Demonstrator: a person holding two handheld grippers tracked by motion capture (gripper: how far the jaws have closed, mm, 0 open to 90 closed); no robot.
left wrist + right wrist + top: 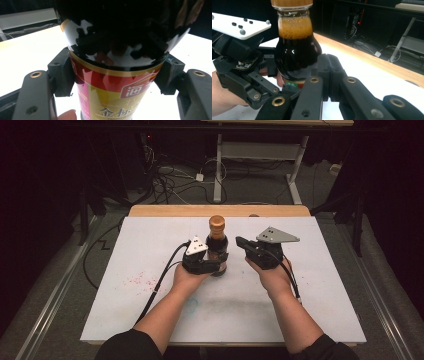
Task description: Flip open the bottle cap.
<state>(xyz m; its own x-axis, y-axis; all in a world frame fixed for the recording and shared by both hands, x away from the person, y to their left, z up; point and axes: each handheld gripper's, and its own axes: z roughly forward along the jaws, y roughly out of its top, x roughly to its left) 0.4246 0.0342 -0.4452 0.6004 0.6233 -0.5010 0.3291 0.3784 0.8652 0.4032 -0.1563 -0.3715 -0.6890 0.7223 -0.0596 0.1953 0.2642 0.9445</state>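
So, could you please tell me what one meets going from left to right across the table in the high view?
Red speckled stain → left claw, shut on the bottle → dark sauce bottle → right claw, shut and empty.

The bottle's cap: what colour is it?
The cap is orange-brown, clearest in the high view.

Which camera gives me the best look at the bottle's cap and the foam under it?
The right gripper view: the bottle stands close, with foam above the dark liquid and the brown cap's lower edge showing. The high view shows the whole bottle and cap top, but small. The left gripper view shows its label between the left gripper's fingers.
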